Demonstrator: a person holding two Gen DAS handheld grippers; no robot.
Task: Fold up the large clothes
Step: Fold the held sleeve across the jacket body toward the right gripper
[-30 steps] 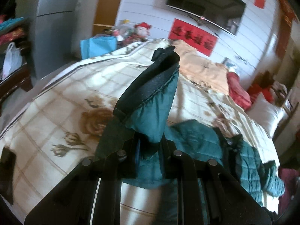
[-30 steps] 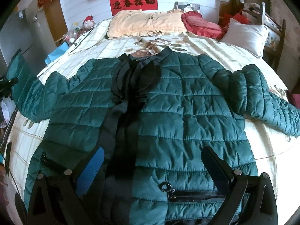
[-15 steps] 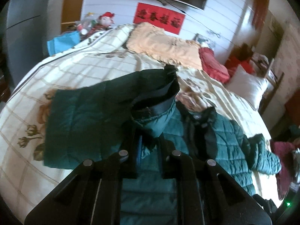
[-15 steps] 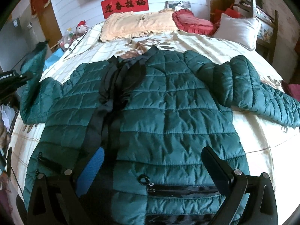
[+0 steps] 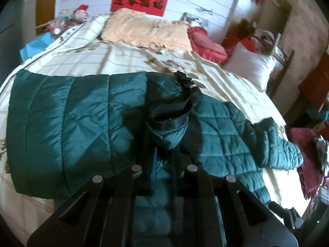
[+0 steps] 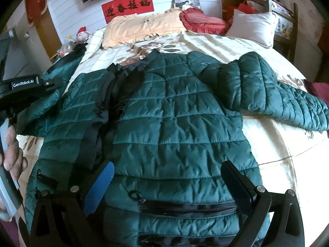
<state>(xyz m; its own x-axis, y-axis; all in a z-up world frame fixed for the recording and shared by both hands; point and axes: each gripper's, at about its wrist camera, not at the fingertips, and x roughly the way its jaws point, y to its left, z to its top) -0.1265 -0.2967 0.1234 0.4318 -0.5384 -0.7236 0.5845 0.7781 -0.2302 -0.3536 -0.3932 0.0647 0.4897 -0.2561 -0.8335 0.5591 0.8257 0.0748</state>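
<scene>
A dark green quilted jacket (image 6: 174,123) lies front up on the bed, its black zip band running down the left of centre. My left gripper (image 5: 164,154) is shut on the black-edged cuff (image 5: 168,131) of the jacket's left sleeve (image 5: 72,123), which hangs lifted and drawn in over the jacket's body (image 5: 222,140). In the right wrist view this gripper (image 6: 30,88) shows at the left edge, held by a hand (image 6: 12,150). My right gripper (image 6: 168,183) stands open just above the hem with nothing between its fingers. The other sleeve (image 6: 277,94) lies stretched out to the right.
The bed's cream flowered cover (image 6: 267,144) shows around the jacket. At the head lie a peach pillow (image 6: 144,26), a red cushion (image 6: 201,20) and a white pillow (image 6: 253,26). Soft toys (image 5: 78,16) and a blue bag (image 5: 37,45) stand at the bed's left side.
My left gripper has carried the cuff from out at the left in over the jacket's body, so the sleeve now drapes across. My right gripper has shifted slightly and stays open.
</scene>
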